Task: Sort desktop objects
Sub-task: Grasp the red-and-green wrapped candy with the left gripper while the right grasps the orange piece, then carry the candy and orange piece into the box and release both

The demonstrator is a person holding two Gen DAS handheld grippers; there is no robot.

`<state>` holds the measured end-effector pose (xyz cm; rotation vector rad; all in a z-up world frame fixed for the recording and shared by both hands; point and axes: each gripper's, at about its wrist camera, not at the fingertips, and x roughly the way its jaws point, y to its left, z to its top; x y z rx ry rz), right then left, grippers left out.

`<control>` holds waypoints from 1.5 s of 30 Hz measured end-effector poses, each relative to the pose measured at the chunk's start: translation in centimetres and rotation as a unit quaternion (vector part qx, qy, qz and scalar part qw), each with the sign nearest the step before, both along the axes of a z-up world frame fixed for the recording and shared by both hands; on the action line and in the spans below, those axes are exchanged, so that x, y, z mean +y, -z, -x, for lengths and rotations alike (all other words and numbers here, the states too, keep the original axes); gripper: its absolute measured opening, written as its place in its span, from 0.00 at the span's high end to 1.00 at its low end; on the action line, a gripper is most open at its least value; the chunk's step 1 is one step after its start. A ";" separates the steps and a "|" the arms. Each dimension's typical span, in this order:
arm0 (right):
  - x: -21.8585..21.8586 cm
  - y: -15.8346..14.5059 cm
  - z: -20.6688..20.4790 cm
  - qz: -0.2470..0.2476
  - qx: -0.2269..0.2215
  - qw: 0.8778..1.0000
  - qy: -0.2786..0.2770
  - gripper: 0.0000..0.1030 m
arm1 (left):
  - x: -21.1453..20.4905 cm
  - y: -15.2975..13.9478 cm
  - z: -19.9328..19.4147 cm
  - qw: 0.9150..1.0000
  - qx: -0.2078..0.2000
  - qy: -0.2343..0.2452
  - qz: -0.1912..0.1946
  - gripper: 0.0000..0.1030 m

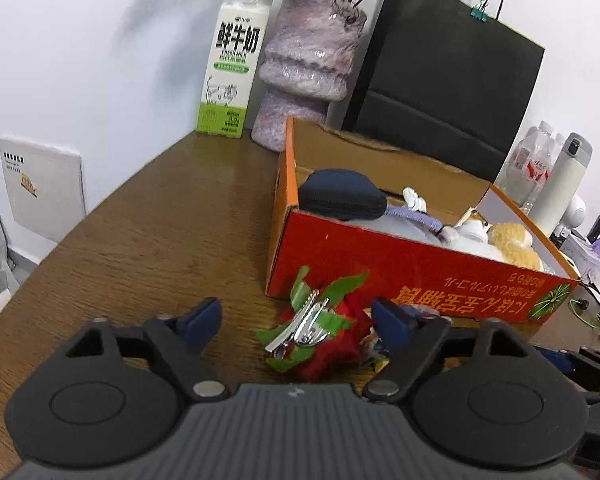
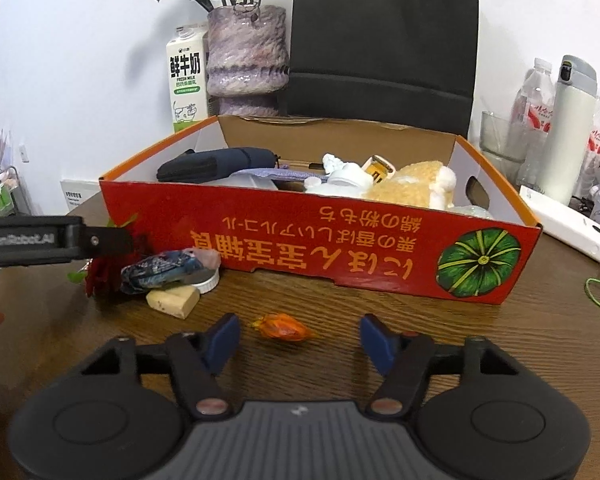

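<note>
Left gripper (image 1: 298, 326): its blue-padded jaws are being held wide apart, low over the wooden table (image 1: 148, 240), gripping nothing.
Between the left jaws: a red-and-green fabric flower clip (image 1: 320, 336) is lying on the table, its metal clasp facing up.
Right gripper (image 2: 300, 342): its jaws are also being held wide, empty.
Between the right jaws: an orange wrapped candy (image 2: 284, 327) is lying just ahead of the pads.
Ahead of both grippers: a red cardboard box (image 2: 320, 240) is being shown, already holding a dark pouch (image 2: 216, 165) and a plush toy (image 2: 412, 188).
</note>
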<state>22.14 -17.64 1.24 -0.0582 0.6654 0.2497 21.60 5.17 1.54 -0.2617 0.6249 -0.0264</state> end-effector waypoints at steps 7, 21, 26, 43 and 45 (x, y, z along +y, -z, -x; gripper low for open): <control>-0.2 0.1 -0.2 -0.022 0.005 1.000 -0.003 0.59 | 0.5 0.4 -0.1 1.000 0.016 0.003 0.022 0.49; -0.6 -0.5 0.9 -0.023 -0.023 0.999 0.004 0.60 | 0.4 -0.8 1.5 1.000 -0.020 0.000 0.002 0.54; -0.9 -1.2 1.4 -0.027 -0.039 0.999 0.005 0.60 | 0.3 -1.6 2.3 0.999 -0.032 0.000 -0.001 0.54; -2.9 -8.2 -0.2 -0.069 -0.137 0.988 0.026 0.60 | -3.6 -7.8 -0.1 0.992 -0.120 0.023 0.013 0.54; -2.8 -8.3 -1.3 -0.075 -0.139 0.987 0.028 0.60 | -4.2 -8.2 -1.2 0.991 -0.132 0.011 0.016 0.54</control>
